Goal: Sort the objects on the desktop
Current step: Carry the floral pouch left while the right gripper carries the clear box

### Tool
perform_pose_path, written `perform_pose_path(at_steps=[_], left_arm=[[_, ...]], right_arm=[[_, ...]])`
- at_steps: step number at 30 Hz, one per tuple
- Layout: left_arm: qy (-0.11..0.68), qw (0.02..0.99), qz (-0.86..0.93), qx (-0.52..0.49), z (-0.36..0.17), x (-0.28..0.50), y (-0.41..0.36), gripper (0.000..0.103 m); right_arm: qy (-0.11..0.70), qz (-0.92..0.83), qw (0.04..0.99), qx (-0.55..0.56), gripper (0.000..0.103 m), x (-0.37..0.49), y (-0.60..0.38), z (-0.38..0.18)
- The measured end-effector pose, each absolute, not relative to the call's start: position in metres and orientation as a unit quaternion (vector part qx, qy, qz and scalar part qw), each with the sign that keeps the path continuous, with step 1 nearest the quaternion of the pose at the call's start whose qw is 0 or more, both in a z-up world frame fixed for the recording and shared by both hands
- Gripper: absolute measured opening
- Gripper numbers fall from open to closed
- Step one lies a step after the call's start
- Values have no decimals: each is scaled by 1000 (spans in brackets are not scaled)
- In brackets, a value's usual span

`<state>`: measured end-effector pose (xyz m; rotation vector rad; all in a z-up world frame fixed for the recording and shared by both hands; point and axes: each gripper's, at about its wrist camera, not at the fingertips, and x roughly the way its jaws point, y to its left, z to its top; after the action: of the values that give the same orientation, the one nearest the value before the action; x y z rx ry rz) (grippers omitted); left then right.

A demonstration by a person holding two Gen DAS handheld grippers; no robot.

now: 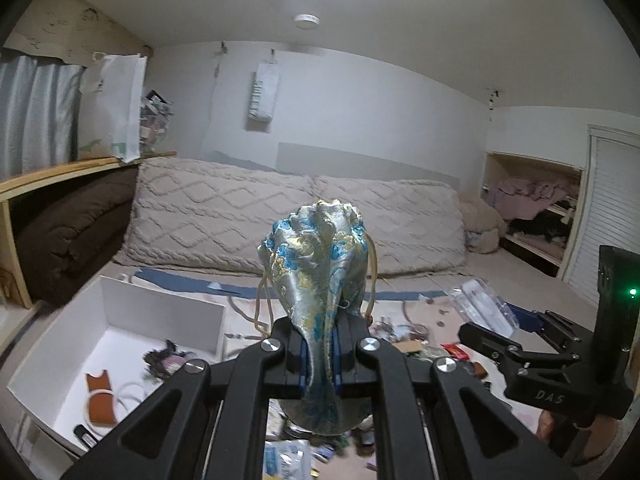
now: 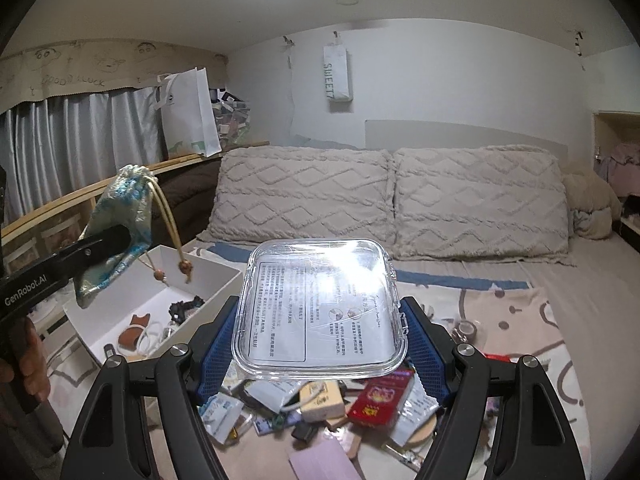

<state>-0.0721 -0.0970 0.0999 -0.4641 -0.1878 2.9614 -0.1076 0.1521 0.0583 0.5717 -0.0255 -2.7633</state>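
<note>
Left wrist camera looks along the left gripper, whose jaws are pressed together on the lower part of a brocade drawstring pouch, silver-blue with gold flowers; the pouch stands up out of the grip above the bed, its gathered mouth on top and its tan cords hanging down either side. Below and to the left sits an open white box on the bed, holding an orange-brown leather piece, white loops and a dark tangle. At the right edge of this view the right gripper shows with a clear plastic container in it. From the right wrist camera, that gripper has its blue-padded jaws spread wide and pinching the container by its two sides; the container is held level and lifted above a heap of small clutter on the patterned blanket, with a printed sheet visible through its clear face. The pouch shows at the left in this view, held above the near end of the white box, its beaded cord ends dangling over the box. Two cream pillows lie against the headboard behind.
</note>
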Motion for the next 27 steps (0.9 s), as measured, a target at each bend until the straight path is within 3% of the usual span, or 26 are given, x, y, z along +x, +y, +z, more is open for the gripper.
perform_pose_path(at_steps=[27], left_arm=[[-122, -88, 977, -148, 75, -55, -239, 9]], right_arm=[[-28, -937, 249, 243, 78, -148, 45, 73]])
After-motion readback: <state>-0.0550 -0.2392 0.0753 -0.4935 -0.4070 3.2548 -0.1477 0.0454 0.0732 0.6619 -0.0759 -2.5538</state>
